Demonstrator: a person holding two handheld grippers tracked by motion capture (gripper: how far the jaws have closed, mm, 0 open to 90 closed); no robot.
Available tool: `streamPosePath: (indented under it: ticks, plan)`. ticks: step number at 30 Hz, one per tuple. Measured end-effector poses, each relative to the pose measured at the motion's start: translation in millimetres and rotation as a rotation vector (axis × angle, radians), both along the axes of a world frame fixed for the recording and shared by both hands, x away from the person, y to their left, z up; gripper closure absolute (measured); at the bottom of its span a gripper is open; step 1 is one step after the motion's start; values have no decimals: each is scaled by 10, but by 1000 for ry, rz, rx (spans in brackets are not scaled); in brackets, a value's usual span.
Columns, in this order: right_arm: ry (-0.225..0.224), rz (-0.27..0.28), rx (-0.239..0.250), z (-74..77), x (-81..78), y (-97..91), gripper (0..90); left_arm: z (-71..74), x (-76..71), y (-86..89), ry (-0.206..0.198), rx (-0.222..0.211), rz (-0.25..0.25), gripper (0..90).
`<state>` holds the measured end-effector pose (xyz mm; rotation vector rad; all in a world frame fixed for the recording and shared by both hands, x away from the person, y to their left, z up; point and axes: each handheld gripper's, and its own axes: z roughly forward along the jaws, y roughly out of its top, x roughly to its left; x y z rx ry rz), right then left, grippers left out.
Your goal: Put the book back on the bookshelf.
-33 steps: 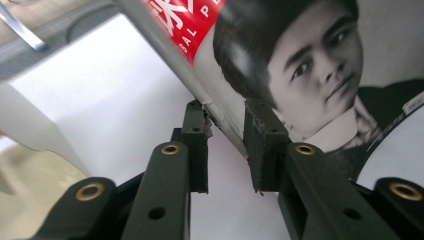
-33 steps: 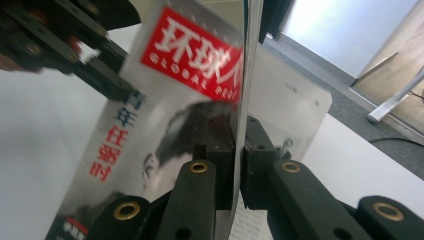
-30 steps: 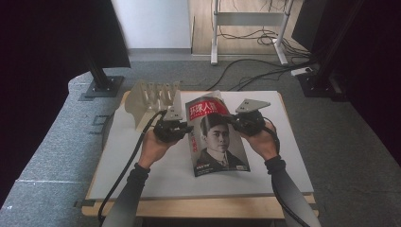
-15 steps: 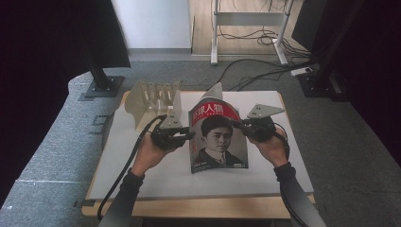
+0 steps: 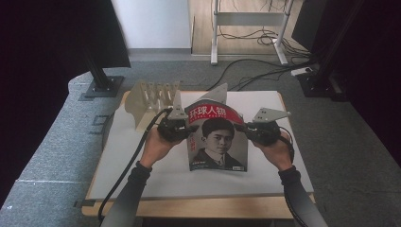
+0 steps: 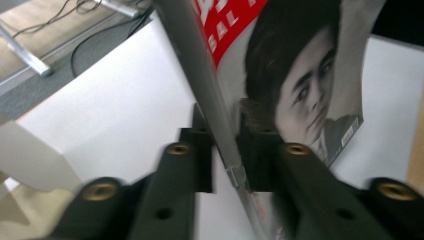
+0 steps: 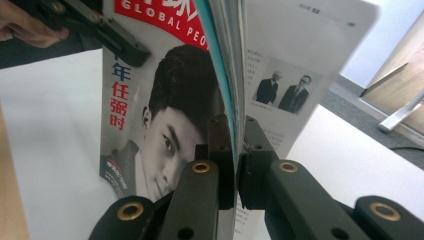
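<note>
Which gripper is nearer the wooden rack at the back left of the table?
Left. The left gripper clamps the magazine's left edge, just in front of the wooden rack; the right gripper clamps the opposite edge, farther away.

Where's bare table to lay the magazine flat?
Free: the white table in front of the magazine, toward the near edge, and the far right corner. Crowded: the far left by the slotted rack. Both grippers pinch the magazine's side edges.

My table has a wooden edge under a white sheet and stands on grey carpet. Beyond it I see a pale wall, a white metal frame on wood flooring (cables trail there), and black curtains at both sides.
</note>
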<state>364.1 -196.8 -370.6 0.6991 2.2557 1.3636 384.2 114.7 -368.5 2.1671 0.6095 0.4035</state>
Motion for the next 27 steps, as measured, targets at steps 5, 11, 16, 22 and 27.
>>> streamPosePath:
  ticks: [5,11,16,22,27]
  plan:
    - [-16,-22,-20,40,56,55,841,61,-36,8,-80,8,8,845]
    - [13,-11,-9,17,106,87,838,23,-146,110,-40,39,-48,822]
    - [11,-11,-26,38,63,98,828,108,-145,70,-49,-6,-38,707]
    - [21,-4,-14,30,65,58,801,112,-45,-29,-5,23,-31,684]
    - [32,-4,-12,-11,76,10,744,117,-9,-8,-9,20,-11,838]
